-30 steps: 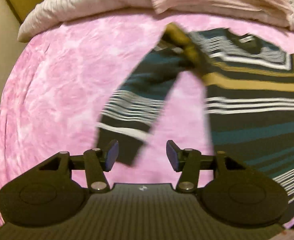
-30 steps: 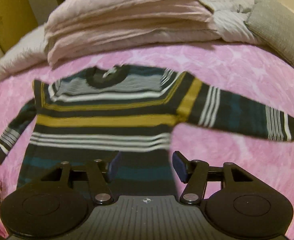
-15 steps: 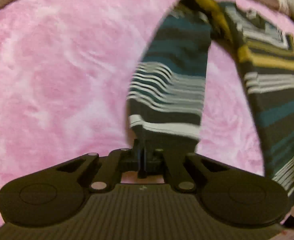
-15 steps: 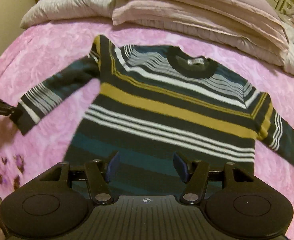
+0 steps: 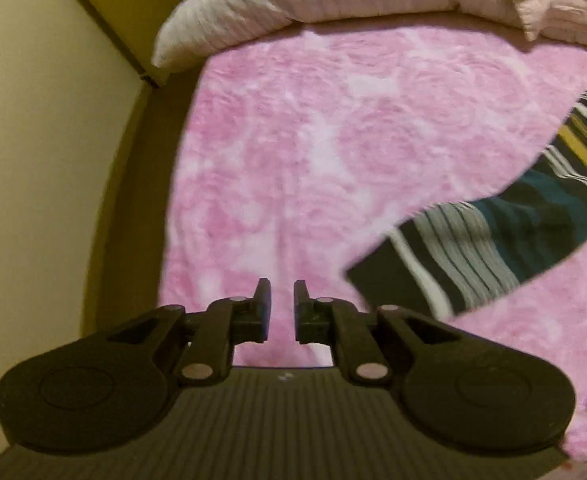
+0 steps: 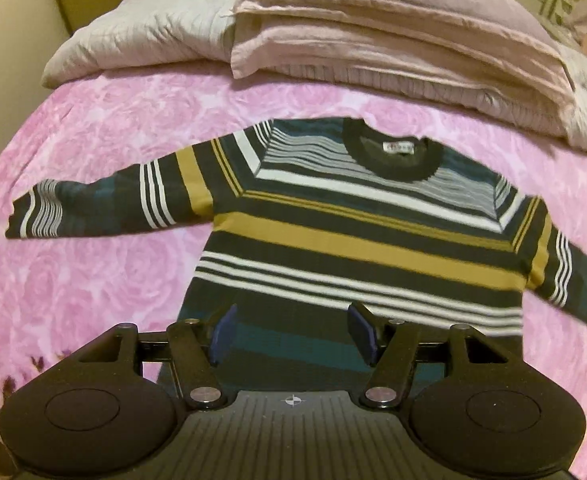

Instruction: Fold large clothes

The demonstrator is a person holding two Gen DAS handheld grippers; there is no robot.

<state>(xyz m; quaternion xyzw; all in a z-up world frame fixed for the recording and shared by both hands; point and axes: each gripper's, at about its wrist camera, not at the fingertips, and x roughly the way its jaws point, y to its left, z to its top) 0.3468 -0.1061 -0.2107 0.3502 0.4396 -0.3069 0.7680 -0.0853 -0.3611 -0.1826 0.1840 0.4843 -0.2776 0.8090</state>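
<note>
A dark sweater striped in white, mustard and teal lies flat and face up on the pink blanket, both sleeves spread outward. My right gripper hovers open over its lower body, nothing between the fingers. In the left wrist view only the left sleeve shows, its dark cuff lying just right of my left gripper. That gripper's fingers stand slightly apart over bare blanket and hold nothing.
A stack of folded pale pink bedding and a whitish duvet lie along the bed's far side. The left edge of the bed meets a cream wall close beside my left gripper.
My left gripper, shut on the sleeve cuff half a second ago, has let it go and swung left. The sleeve now lies stretched out. The right gripper stayed open over the hem.
</note>
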